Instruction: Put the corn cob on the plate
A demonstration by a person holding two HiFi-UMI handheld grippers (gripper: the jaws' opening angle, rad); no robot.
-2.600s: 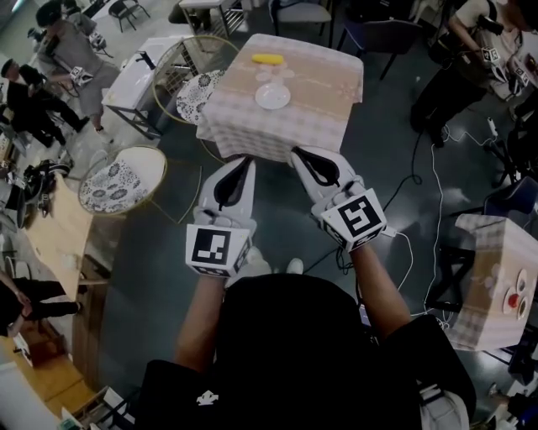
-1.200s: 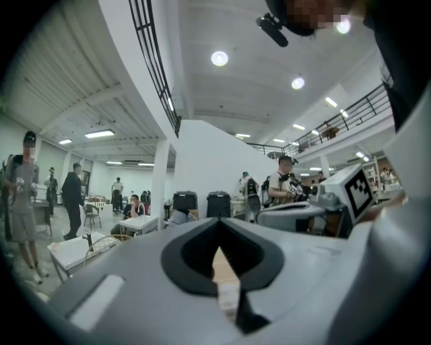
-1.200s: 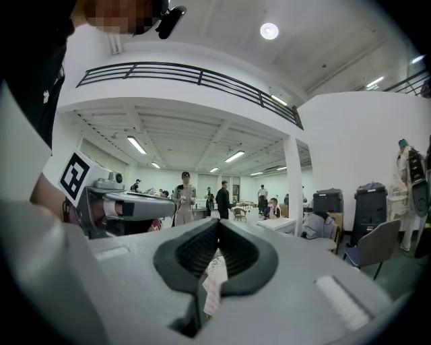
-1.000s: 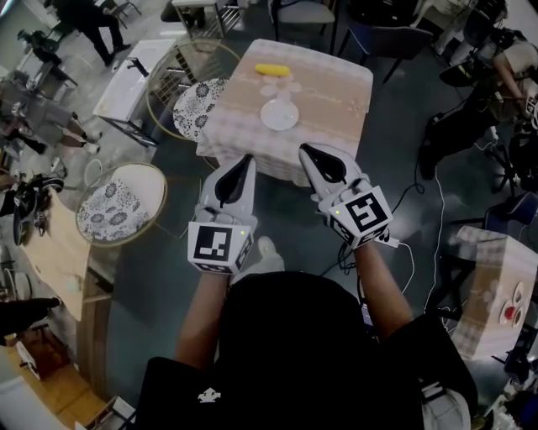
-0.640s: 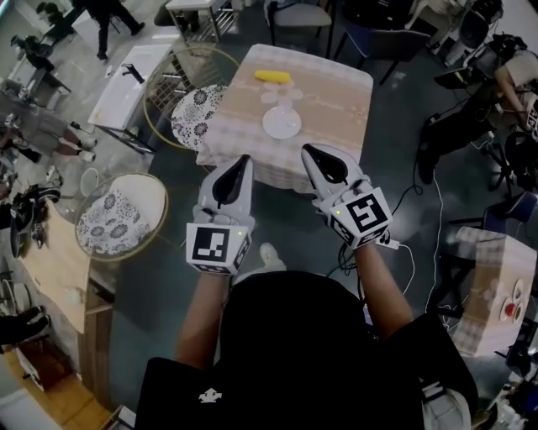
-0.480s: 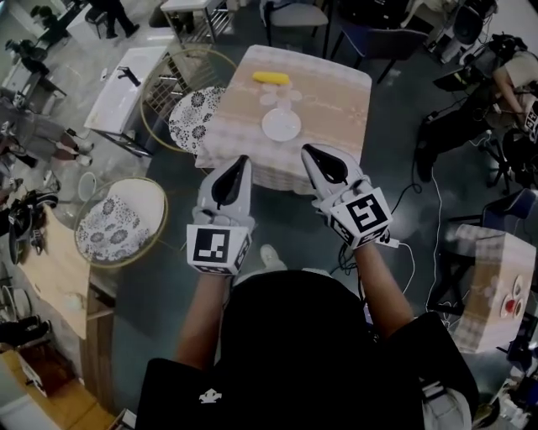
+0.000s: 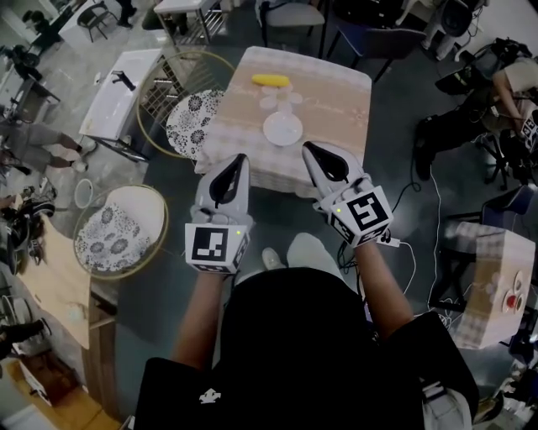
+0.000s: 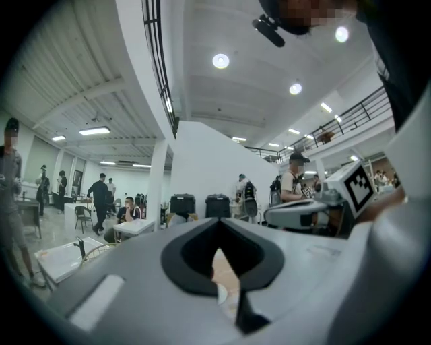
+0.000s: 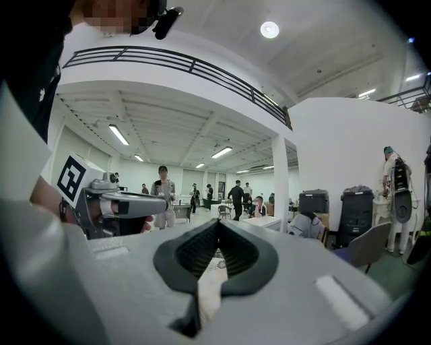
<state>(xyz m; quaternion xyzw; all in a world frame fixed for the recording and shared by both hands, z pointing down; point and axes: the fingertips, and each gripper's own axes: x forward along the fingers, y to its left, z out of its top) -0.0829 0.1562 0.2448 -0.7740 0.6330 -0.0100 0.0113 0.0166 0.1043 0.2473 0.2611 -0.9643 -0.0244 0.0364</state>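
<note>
A yellow corn cob lies at the far side of a small table with a checked cloth. A white plate sits nearer me on the same table, apart from the cob. My left gripper and right gripper are held side by side, level, just short of the table's near edge, both shut and holding nothing. In the left gripper view the jaws meet at the tip; the right gripper view shows the same.
Two round gold-framed chairs with patterned cushions stand left of the table, next to a white table. Cables run over the floor at right, near another clothed table. Chairs stand beyond the table, and people stand around the hall.
Both grippers have moved forward together, toward the table. The table, plate and cob now sit closer to the gripper tips. Both stay shut.
</note>
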